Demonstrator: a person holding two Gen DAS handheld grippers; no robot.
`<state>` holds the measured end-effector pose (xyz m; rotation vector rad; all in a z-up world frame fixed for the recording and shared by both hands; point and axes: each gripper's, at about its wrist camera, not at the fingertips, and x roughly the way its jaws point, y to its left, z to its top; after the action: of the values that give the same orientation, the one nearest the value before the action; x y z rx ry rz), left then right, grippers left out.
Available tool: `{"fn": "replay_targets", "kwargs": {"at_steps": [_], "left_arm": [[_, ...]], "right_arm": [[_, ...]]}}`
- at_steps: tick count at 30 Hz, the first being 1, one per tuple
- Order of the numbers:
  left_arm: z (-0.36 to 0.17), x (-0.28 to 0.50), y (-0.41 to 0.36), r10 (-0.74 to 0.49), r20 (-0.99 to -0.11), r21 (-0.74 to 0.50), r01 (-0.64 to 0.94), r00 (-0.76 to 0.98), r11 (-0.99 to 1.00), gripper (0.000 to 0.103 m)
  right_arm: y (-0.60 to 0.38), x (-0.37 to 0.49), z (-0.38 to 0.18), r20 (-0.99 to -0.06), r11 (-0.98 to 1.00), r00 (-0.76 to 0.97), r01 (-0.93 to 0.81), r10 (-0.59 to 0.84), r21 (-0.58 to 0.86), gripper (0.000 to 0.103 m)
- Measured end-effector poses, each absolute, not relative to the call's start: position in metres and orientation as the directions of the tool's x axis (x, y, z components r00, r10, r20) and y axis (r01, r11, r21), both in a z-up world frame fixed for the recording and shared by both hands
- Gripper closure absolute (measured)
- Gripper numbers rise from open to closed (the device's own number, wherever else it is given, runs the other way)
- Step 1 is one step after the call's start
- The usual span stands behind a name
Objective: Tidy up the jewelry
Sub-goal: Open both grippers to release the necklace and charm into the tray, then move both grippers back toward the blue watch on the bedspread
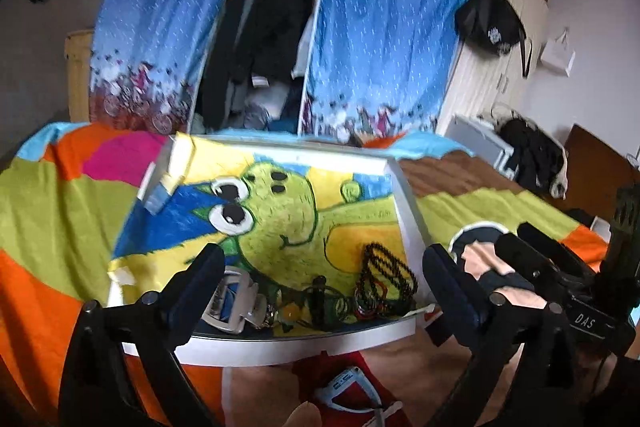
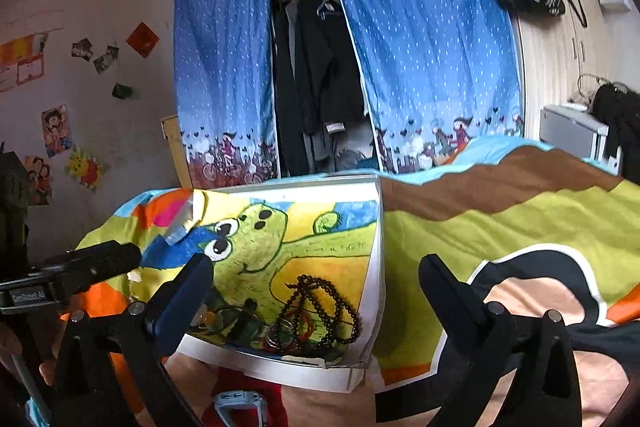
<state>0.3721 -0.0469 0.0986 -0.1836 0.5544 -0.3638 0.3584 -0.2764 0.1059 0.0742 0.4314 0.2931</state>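
A white-framed tray [image 1: 412, 211] with a green cartoon picture on its floor lies on the bed; it also shows in the right wrist view [image 2: 374, 291]. A black bead necklace [image 1: 386, 269] [image 2: 328, 301], coloured rings and bangles [image 1: 366, 305] [image 2: 286, 337], a small pendant [image 1: 290, 313] and a white hair claw clip [image 1: 234, 301] lie in a pile at its near edge. My left gripper [image 1: 324, 283] is open just above and before that pile. My right gripper [image 2: 316, 291] is open, over the tray's near right corner. Both are empty.
A colourful bedspread [image 1: 60, 211] covers the bed. A small blue and white box [image 1: 160, 193] leans in the tray's far left corner. Behind stand a blue curtained wardrobe [image 2: 420, 47] and a white cabinet [image 2: 572, 131]. A light blue glue gun [image 1: 344, 385] lies near me.
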Motion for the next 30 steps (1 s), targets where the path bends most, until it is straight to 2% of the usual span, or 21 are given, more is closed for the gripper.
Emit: {"fn": "replay_targets", "kwargs": {"at_steps": [9,17,24,30], "left_arm": [[0.121,0.320,-0.032,-0.308,-0.395,-0.240,0.226,0.865,0.944,0.001],[0.120,0.276,-0.029,-0.262,-0.391,-0.207,0.193,0.882,0.959,0.001],[0.109,0.232,-0.020,-0.252,-0.380,-0.199,0.187,0.890,0.962,0.001],[0.072,0.195,-0.021,-0.265,-0.445,-0.166,0.212,0.856,0.963,0.001]], "right_arm": [[-0.276,0.304,0.134,-0.296,0.959,0.912,-0.265,0.283,0.100,0.000],[-0.267,0.251,0.144,-0.239,0.955,0.925,-0.284,0.296,0.086,0.000],[-0.265,0.208,0.133,-0.246,0.959,0.927,-0.267,0.282,0.094,0.000],[-0.262,0.182,0.104,-0.317,0.968,0.915,-0.236,0.250,0.082,0.000]]}}
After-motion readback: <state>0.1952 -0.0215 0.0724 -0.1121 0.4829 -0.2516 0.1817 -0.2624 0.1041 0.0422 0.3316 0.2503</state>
